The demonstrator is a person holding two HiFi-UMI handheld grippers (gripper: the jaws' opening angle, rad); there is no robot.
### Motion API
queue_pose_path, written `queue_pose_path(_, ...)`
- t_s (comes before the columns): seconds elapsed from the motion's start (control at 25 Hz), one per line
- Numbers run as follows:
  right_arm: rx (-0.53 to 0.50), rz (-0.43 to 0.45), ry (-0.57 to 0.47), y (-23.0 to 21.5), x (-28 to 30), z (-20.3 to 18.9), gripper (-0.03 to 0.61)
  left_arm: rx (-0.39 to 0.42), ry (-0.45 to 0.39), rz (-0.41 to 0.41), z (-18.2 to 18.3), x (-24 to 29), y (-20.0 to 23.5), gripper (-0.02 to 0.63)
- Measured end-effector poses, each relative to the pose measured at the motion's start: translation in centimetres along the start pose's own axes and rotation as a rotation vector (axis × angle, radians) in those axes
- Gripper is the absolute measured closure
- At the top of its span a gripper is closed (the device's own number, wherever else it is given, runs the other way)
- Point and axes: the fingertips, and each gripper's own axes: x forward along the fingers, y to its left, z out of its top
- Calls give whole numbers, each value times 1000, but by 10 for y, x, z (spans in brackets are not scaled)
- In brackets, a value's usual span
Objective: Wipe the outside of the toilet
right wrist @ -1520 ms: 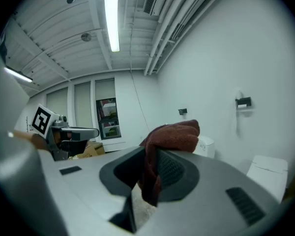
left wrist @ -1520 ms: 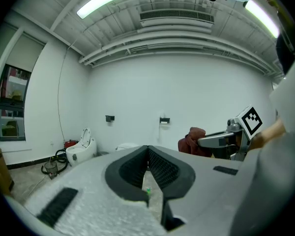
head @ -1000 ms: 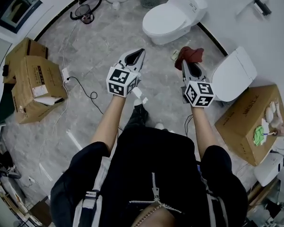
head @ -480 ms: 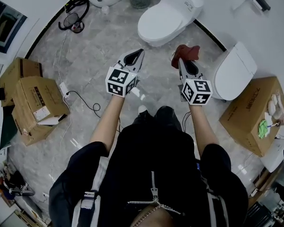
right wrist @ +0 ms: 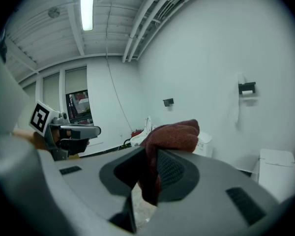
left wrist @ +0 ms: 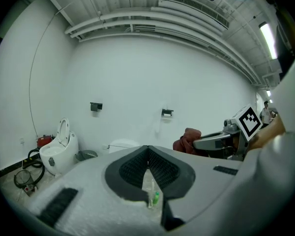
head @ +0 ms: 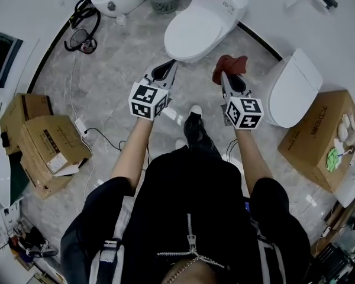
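1. toilet [head: 204, 19]: white, lid down, against the wall, ahead of both grippers, apart from them.
2. right gripper [head: 222, 76]: jaws clamped on red cloth [head: 232, 65].
3. left gripper [head: 173, 64]: jaws together, empty.
4. red cloth: bunched over the right fingertips.

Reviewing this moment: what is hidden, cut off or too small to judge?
Head view: lower outside of the toilet, mostly hidden under its own top.
Left gripper view: toilet mostly behind the left gripper.
Head view: print on the cardboard box, too small.
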Motion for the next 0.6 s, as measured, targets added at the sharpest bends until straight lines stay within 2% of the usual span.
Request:
queue_pose_path(0.28, 21, -1, 15, -50, 63, 15, 508, -8, 28, -7, 13, 73, 31, 615)
queue_pose_path(0.6, 56, 2, 91, -104, 122, -13, 508, -21, 107, -20, -8, 143, 51, 615)
